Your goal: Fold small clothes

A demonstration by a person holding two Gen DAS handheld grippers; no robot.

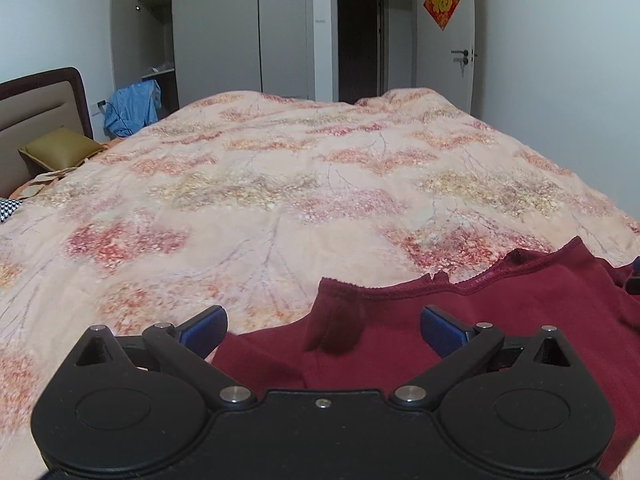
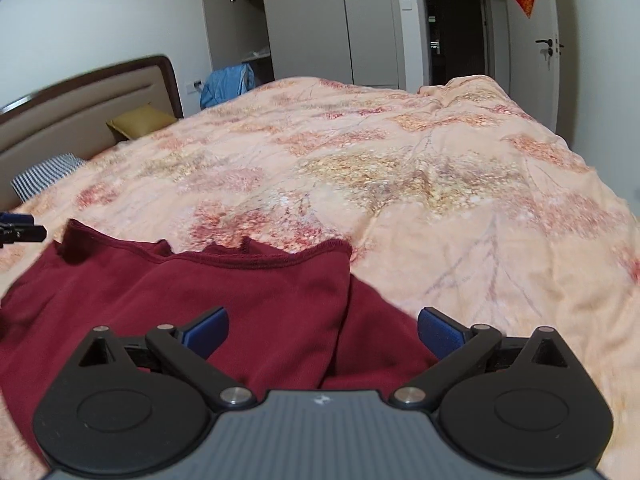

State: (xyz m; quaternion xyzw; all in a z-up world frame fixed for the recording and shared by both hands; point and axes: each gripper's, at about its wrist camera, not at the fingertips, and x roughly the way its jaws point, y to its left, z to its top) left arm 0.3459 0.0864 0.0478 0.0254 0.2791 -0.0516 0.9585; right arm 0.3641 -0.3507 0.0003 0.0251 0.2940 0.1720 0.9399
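Note:
A dark red garment (image 1: 460, 340) lies on the floral bedspread (image 1: 280, 180) at the near edge, partly folded with a layer lying over another. My left gripper (image 1: 323, 330) is open, its blue pads (image 1: 204, 330) spread over the garment's left part, holding nothing. In the right wrist view the same red garment (image 2: 220, 300) lies ahead and left. My right gripper (image 2: 322, 330) is open over its right part, with blue pads (image 2: 438, 330) apart. The left gripper's tip (image 2: 20, 232) shows at the left edge of the right wrist view.
The bedspread (image 2: 440, 180) covers a large bed. A headboard (image 1: 40, 112), a yellow-green cushion (image 1: 60, 148) and a checked pillow (image 2: 44, 176) are at the far left. Blue clothes (image 1: 132, 108) hang by an open wardrobe (image 1: 160, 48). A dark doorway (image 1: 360, 40) is behind.

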